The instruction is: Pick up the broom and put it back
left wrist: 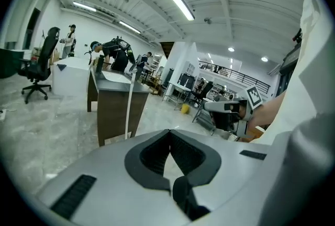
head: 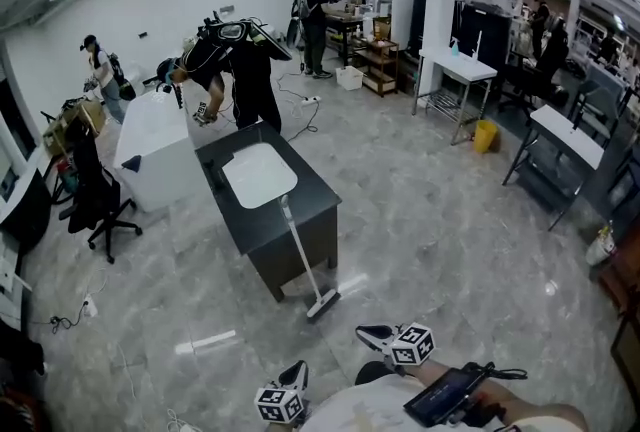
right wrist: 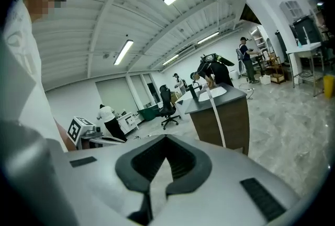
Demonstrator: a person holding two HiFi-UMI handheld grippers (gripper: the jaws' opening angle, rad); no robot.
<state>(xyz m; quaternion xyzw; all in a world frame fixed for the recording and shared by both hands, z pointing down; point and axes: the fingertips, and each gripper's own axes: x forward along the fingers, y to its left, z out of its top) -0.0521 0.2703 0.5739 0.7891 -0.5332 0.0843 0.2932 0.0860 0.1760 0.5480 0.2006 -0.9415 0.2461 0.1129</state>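
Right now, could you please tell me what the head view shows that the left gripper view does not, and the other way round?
Only the head view shows the brush end of the broom resting on the floor; in the left gripper view the gripper's own body hides it.

Only the left gripper view shows the left gripper up close, its jaws shut with nothing between them.

Both show the broom's white handle leaning against the dark cabinet, the yellow bin, the black office chair and the right gripper.

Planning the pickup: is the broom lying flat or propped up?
Propped up: the broom leans against the dark counter, head on the floor.
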